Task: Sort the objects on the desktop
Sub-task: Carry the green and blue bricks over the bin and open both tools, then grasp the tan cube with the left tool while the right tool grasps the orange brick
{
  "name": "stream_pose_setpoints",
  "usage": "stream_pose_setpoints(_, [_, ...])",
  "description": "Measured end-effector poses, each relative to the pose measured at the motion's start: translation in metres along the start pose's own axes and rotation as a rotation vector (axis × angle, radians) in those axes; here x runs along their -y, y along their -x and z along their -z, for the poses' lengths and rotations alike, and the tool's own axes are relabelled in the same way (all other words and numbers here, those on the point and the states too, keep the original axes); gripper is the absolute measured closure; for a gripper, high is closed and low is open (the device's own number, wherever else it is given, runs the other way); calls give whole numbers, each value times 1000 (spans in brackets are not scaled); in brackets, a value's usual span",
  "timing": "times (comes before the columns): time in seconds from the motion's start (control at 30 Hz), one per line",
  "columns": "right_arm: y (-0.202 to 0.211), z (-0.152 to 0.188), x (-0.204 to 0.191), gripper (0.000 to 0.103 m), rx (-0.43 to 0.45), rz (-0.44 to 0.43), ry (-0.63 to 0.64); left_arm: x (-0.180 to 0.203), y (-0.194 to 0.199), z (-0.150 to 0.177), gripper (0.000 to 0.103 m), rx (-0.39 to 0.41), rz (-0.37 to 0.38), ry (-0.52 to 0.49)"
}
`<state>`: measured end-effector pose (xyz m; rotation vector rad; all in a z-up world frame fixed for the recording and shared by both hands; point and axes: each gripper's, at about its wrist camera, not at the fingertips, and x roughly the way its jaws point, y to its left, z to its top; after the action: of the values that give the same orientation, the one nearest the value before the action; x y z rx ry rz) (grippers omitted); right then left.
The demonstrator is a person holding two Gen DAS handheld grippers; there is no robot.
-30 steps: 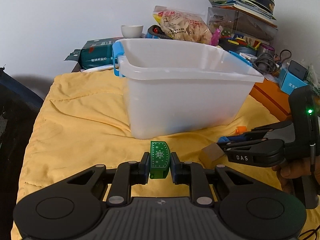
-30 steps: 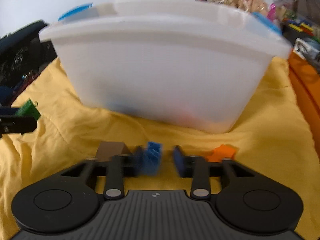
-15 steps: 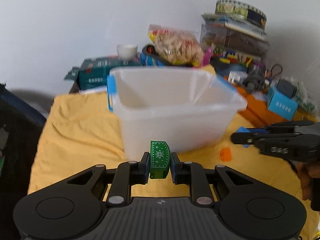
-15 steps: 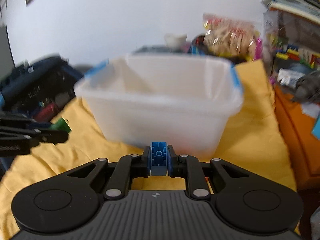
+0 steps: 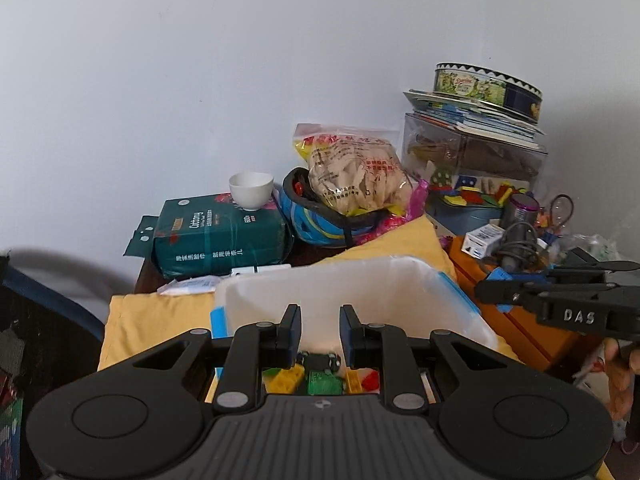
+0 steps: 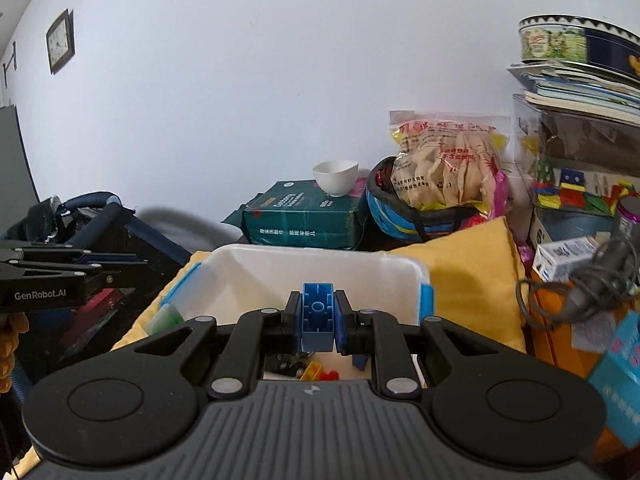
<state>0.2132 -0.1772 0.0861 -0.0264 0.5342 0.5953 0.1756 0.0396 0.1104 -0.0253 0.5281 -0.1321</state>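
Blue brick over the bin, ready to drop

The right gripper [image 6: 318, 322] clamps the blue brick [image 6: 317, 316], long axis toward 12 o'clock, above the white bin [image 6: 320, 258]. The left gripper [image 5: 320, 330] hangs parted and empty at 9 o'clock. The fingers hide most of the bricks inside.

Soft even daylight, sharp focus, heavy fisheye edge bending.

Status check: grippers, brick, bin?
Left gripper open, empty, over translucent plastic bin. Right gripper shut on blue toy brick, above bin. No obstruction.
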Motion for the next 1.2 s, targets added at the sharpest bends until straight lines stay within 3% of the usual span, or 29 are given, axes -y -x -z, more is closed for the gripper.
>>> stream_pose_setpoints(0.07, [-14,-4,3,86,-19,1,-2,-2,-13,-6,79,-14,-6,11])
stream_pose_setpoints(0.13, [-30,-6,6,85,-47,2,0,-4,-32,-10,71,-50,-5,5])
stream_pose_setpoints(0.17, [-37,-7,6,84,-63,4,6,-4,-41,-11,57,-71,-16,-2])
stream_pose_setpoints(0.2, [-46,-8,6,77,-74,14,13,-5,-49,-11,43,-82,-44,-10])
stream_pose_setpoints(0.23, [-50,-8,6,70,-77,22,15,-7,-55,-10,40,-82,-71,-17])
stream_pose_setpoints(0.27, [-53,-8,7,50,-86,28,17,-9,-58,-10,40,-88,-86,-19])
stream_pose_setpoints(0.3, [-54,-8,7,40,-81,34,13,-13,-60,-10,40,-95,-95,-8])
stream_pose_setpoints(0.4, [-42,-8,12,39,-55,8,0,-23,-48,-6,40,-64,-85,42])
stream_pose_setpoints(0.53, [-17,4,22,39,-34,7,-13,-22,-28,11,40,-50,-90,21])
stream_pose_setpoints(0.73, [13,57,33,39,-60,59,-10,-3,-5,67,40,-92,-38,83])
stream_pose_setpoints(0.93, [-8,113,33,39,-213,92,-3,38,-34,126,40,-228,5,74])
stream_pose_setpoints(1.07, [-26,130,36,39,-254,96,-13,60,-59,143,40,-281,24,50])
stream_pose_setpoints(1.2, [-41,137,34,41,-264,85,56,71,-75,153,40,-308,16,60])
